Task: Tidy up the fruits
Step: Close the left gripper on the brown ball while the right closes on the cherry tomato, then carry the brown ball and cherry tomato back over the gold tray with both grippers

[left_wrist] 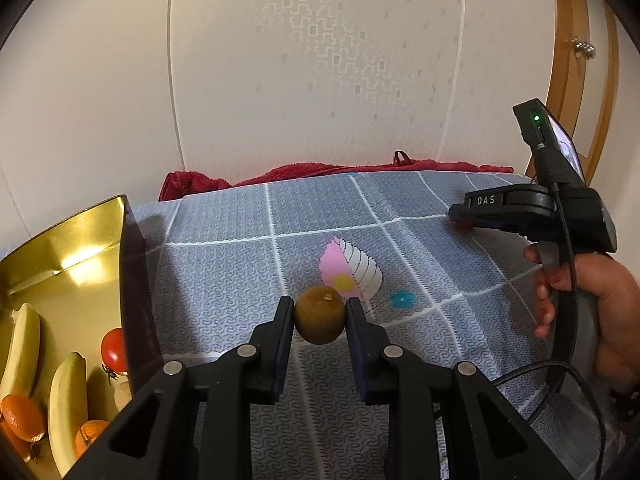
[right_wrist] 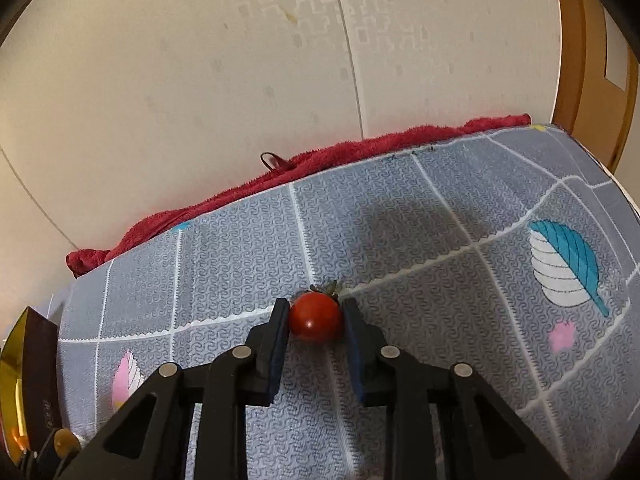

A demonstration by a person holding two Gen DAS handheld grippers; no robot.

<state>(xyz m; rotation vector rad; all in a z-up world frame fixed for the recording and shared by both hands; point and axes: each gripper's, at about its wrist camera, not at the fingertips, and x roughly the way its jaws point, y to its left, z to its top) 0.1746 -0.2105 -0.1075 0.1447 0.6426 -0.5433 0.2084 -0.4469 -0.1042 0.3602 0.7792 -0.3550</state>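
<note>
A brown kiwi (left_wrist: 320, 320) sits between the pads of my left gripper (left_wrist: 320, 308), which is shut on it just above the grey patterned cloth (left_wrist: 224, 264). A small red tomato (right_wrist: 315, 318) with a green stalk is pinched in my right gripper (right_wrist: 316, 310), low over the same cloth. In the left wrist view the right gripper (left_wrist: 460, 216) shows at the far right, held by a hand (left_wrist: 600, 300). A gold box (left_wrist: 80, 240) at the left holds two bananas (left_wrist: 24, 352), a tomato (left_wrist: 113, 350) and oranges (left_wrist: 22, 418).
A red towel (right_wrist: 280, 176) lies along the cloth's far edge against a pale patterned wall. A wooden door frame (right_wrist: 580, 40) stands at the right. The gold box (right_wrist: 12, 364) shows at the far left of the right wrist view. A black cable (left_wrist: 560, 368) trails below the hand.
</note>
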